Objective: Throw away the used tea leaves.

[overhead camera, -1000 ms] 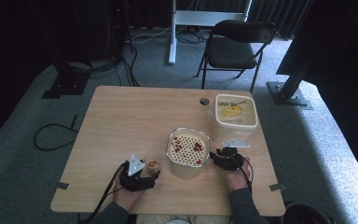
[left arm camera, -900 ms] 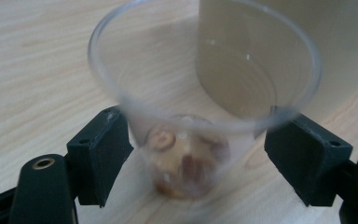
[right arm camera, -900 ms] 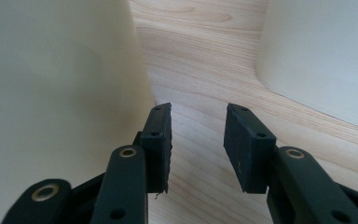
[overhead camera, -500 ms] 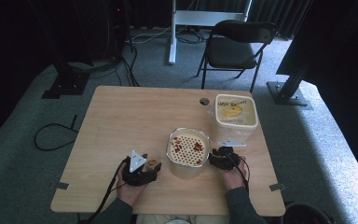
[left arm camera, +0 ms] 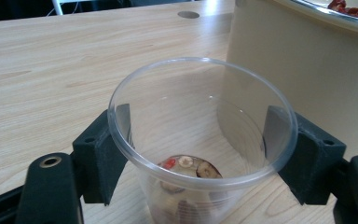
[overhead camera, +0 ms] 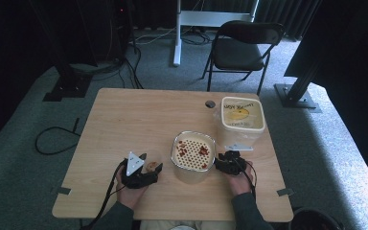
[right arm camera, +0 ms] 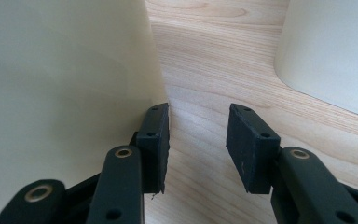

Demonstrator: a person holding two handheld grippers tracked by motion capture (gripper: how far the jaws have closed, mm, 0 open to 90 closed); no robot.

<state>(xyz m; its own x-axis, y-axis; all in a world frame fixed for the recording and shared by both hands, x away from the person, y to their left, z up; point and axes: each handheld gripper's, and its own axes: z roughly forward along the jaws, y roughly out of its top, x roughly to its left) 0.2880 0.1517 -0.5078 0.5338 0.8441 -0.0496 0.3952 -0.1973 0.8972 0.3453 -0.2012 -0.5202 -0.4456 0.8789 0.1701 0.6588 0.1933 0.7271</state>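
A clear plastic cup (left arm camera: 242, 140) stands on the wooden table (overhead camera: 134, 120) with a few dried fruit pieces (left arm camera: 189, 165) at its bottom. My left gripper (left arm camera: 200, 130) has a pad against each side of the cup wall; its jaws have just been opening from a tighter squeeze, and the cup now looks round. In the high view the cup (overhead camera: 149, 166) sits at the left gripper (overhead camera: 151, 162), left of a cream tub (overhead camera: 191, 172) topped by a perforated strainer (overhead camera: 193, 152) with red pieces. My right gripper (right arm camera: 198, 116) is open with nothing between its pads, its left pad (right arm camera: 158, 135) touching the tub's wall (right arm camera: 65, 93).
A second cream tub (overhead camera: 242, 117) with a yellow-labelled lid stands at the back right, close behind the right gripper (overhead camera: 221, 163). A round cable hole (overhead camera: 210, 103) is near the table's far edge. A folding chair (overhead camera: 242, 48) stands beyond the table.
The left gripper has shifted slightly at the cup and its jaws stand wider than half a second ago. The right hand and both tubs have not moved.
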